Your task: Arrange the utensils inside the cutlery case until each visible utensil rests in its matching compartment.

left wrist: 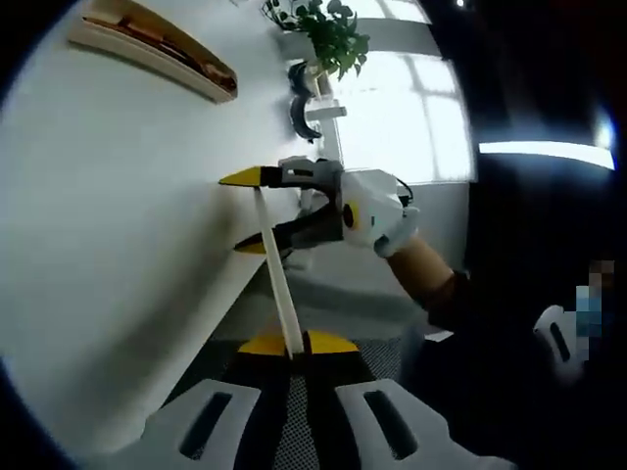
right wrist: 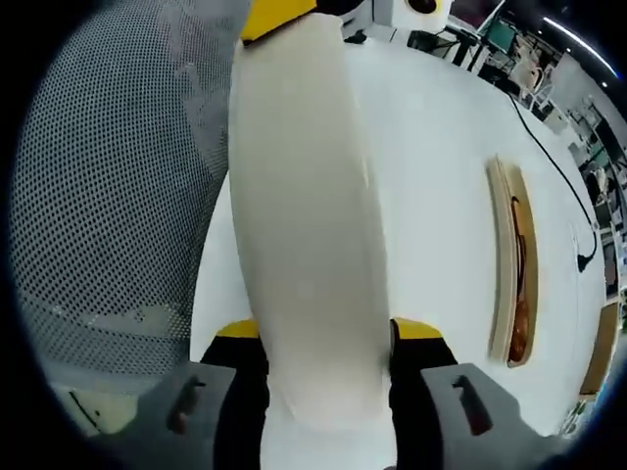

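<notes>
Both hand-held grippers grasp the same thing: a long, pale, flat utensil [left wrist: 277, 284], held up in the air off the edge of the white worktop [left wrist: 108, 245]. In the left gripper view the left hand-held gripper [left wrist: 294, 345] is clenched on one end of it, the yellow jaw tips pressed against either side. The other end runs away to the right hand-held gripper [left wrist: 257, 211], whose yellow-tipped jaws stand either side of it. In the right gripper view the utensil [right wrist: 304, 235] looms broad and close, rising from between the clenched jaws of the right hand-held gripper [right wrist: 323, 338].

The cutlery case [left wrist: 162, 44], a shallow pale wooden tray with darker things lying in it, sits on the worktop well away from the utensil. What those things are I cannot tell.

The utensil looks light, stiff and smooth, probably plastic or pale wood; it shows no sag between the two grips. That smooth face may slip under the jaws, so a hold across the narrow edges, near one end, seems safest. Which end is the handle I cannot tell.

Its long axis runs straight from one gripper to the other, roughly crosswise to the length of the case. It will likely need turning to lie along a compartment.
</notes>
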Demonstrator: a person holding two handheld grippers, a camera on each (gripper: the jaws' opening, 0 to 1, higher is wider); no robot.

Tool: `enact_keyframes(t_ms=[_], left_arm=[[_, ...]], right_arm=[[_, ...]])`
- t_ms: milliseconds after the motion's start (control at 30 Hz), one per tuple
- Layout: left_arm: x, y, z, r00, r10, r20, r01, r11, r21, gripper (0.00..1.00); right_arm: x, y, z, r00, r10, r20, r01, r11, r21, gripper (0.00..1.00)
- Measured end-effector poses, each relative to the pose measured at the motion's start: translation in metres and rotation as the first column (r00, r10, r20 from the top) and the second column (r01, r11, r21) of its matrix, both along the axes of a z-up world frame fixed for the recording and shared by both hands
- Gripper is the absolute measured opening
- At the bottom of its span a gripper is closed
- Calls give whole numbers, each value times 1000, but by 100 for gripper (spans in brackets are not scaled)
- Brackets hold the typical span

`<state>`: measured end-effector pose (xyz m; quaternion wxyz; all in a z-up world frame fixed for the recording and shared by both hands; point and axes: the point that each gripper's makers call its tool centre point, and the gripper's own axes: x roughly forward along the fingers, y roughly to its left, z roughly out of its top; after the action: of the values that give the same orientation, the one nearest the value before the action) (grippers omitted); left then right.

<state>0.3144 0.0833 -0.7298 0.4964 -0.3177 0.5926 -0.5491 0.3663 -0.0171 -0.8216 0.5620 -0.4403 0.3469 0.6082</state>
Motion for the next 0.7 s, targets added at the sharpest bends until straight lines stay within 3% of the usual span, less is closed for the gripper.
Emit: enact_keyframes(t_ms=[100, 167, 233, 367, 433, 600, 700], left_arm=[[2, 1, 2, 1000, 11, 0, -11, 1000, -4, 4], [4, 1, 1, 1000, 20, 6, -20, 1000, 1, 4], [5, -1, 6, 1000, 27, -16, -28, 999, -23, 4], [5, -2, 9, 1000, 28, -10, -28, 999, -43, 4], [7, -4, 14, 998, 44, -46, -46, 997, -62, 4], [6, -2, 13, 998, 53, -36, -55, 997, -50, 4], [30, 2, 14, 987, 159, -17, -160, 985, -61, 4]], right_arm=[[3, 3, 9, 1000, -27, -3, 27, 1000, 17, 48], [1, 14, 21, 998, -55, -34, 58, 993, 102, 50], [2, 17, 27, 997, -70, -40, 75, 988, 134, 54], [4, 15, 26, 999, -46, -4, 46, 992, 116, 52], [2, 13, 24, 1000, -15, 17, 13, 996, 85, 48], [-3, 10, 21, 1000, 2, 31, -3, 999, 38, 45], [3, 9, 26, 999, -39, 29, 38, 998, 58, 44]])
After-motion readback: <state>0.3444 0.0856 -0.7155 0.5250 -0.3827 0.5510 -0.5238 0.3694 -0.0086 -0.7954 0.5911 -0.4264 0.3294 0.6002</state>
